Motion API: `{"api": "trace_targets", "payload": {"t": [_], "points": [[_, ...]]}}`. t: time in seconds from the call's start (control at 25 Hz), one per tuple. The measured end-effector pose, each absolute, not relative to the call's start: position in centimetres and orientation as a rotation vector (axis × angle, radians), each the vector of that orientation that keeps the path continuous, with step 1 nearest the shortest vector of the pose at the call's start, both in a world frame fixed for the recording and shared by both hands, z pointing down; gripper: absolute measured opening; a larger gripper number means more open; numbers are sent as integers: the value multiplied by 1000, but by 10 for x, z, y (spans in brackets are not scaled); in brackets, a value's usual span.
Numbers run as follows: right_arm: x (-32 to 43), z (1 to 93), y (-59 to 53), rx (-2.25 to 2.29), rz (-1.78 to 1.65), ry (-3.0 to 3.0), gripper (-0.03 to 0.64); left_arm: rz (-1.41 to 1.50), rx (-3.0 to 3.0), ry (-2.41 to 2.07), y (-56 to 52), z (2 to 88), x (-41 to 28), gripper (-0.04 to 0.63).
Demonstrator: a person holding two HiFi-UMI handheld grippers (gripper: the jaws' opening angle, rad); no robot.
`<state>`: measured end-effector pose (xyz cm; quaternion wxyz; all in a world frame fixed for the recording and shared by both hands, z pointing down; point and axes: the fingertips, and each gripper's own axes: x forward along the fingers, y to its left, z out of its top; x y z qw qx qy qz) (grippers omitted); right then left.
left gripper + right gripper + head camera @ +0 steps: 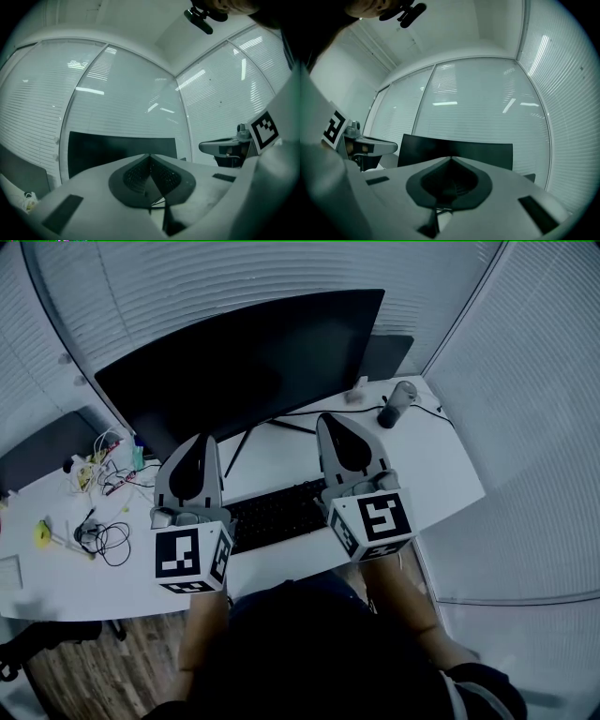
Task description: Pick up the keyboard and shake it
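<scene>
Left gripper [150, 157]: jaws pressed together at the tips, with nothing between them. It is aimed up and forward at the monitor.
Right gripper [451, 159]: jaws likewise closed tip to tip and empty, and pointed at the same screen.
Gripper spacing: in the head view, the 2 grippers sit side by side above the front half of the desk [441, 465], well apart, 1 over each end of the keyboard.
Keyboard [277, 514]: dark, lying flat on the white desk in front of the monitor's stand. Its middle shows between the 2 grippers, and both ends are covered by the gripper bodies. Neither pair of jaws is closed on it.
Monitor [244, 367]: wide, dark and unlit, standing at the back of the desk. Its stand legs spread out just behind the keyboard.
Marker cubes: 1 on each gripper, nearest the person. The left cube [192, 557] and the right cube [375, 521] both show black-and-white squares.
Cables [108, 470]: a loose tangle on the left part of the desk, well away from the keyboard.
Yellow item [42, 532]: small, near the desk's left edge, too small to identify.
Dark upright object [398, 404]: at the back right of the desk beside the monitor, with a cable running from it.
Surroundings: walls covered by pale blinds [525, 409] on the back and right sides.
</scene>
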<state>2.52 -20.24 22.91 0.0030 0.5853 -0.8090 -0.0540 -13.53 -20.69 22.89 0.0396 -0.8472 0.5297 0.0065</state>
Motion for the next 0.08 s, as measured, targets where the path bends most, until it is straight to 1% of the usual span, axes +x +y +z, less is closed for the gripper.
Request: {"api": "trace_targets", "payload": {"t": [0.08], "points": [[28,234,-204,1837,-167,-2531,26,20,-2599,1622,-209,233,-135,23]]}}
